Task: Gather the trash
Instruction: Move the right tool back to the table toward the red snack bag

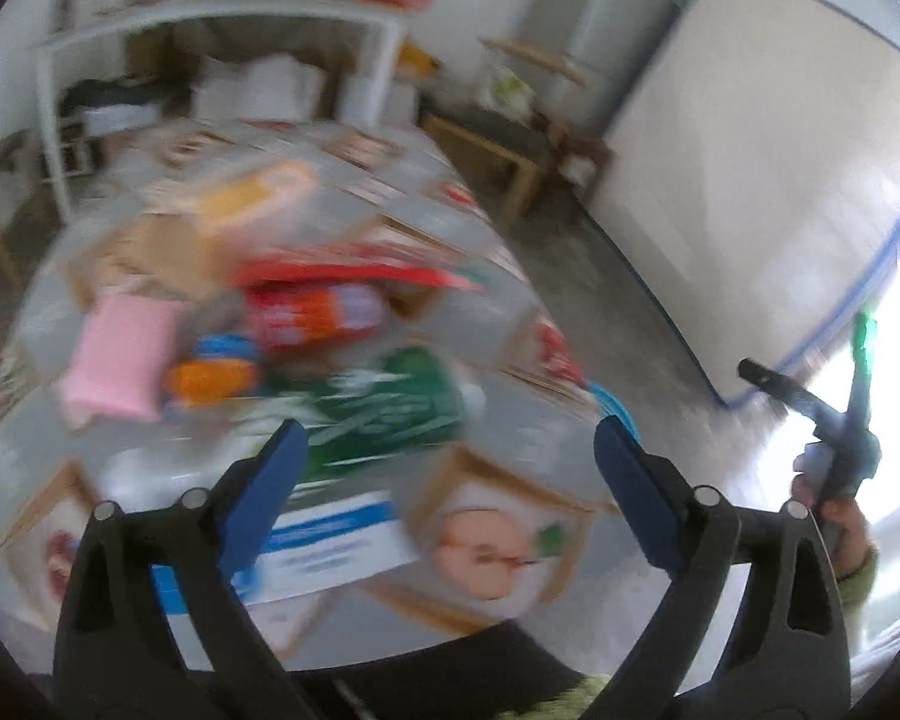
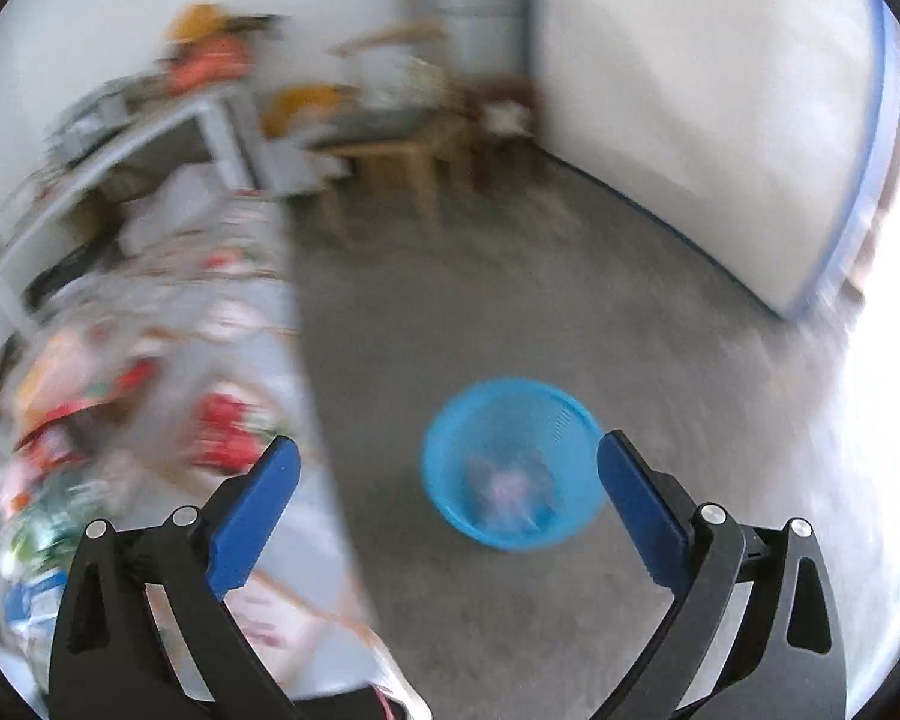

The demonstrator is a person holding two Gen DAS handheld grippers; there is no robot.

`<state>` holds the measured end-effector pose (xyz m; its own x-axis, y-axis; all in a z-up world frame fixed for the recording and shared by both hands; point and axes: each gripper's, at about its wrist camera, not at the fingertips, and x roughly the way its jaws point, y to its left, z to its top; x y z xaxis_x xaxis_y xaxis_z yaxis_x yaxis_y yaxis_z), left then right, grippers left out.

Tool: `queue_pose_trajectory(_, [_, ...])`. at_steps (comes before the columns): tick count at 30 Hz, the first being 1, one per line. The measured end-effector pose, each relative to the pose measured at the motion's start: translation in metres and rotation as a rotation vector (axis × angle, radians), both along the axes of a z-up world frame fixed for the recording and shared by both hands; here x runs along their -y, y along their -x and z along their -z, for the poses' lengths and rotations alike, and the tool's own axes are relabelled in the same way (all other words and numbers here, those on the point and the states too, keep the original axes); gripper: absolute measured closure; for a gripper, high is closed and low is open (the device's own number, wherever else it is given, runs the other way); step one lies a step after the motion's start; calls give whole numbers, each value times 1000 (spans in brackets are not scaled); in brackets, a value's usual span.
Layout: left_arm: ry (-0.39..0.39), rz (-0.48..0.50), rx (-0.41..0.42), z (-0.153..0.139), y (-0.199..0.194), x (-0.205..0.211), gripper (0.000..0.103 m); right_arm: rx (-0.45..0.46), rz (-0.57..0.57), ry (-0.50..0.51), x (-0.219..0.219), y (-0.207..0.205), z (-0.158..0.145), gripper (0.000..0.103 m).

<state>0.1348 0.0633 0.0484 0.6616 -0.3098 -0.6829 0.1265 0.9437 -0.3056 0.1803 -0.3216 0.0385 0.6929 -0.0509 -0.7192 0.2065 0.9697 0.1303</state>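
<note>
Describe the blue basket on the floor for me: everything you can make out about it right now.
The blue basket is a round, bright blue tub that looks like plastic, with a slotted patch near its rim. It stands upright and open on the grey floor, just off the table's edge. Something dark and pinkish lies blurred at the bottom; I cannot identify it. Nothing else touches it. In the right wrist view it appears between the open fingers, which hold nothing.

The basket (image 2: 513, 462) looks like glossy blue plastic with a perforated wall. The table (image 1: 498, 408) wears a shiny printed cover. The floor (image 2: 540, 312) is matt, rough grey. The bench (image 1: 498, 144) is bare wood.
</note>
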Motion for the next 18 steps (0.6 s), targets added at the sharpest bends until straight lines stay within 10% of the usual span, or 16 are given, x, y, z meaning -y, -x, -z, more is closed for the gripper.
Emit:
queue_pose_trajectory(11, [152, -177, 26, 17, 37, -114, 8, -78, -330, -474, -120, -52, -3, 7])
queue_pose_trajectory(18, [123, -209, 56, 32, 59, -143, 8, -224, -371, -659, -166, -91, 23, 27])
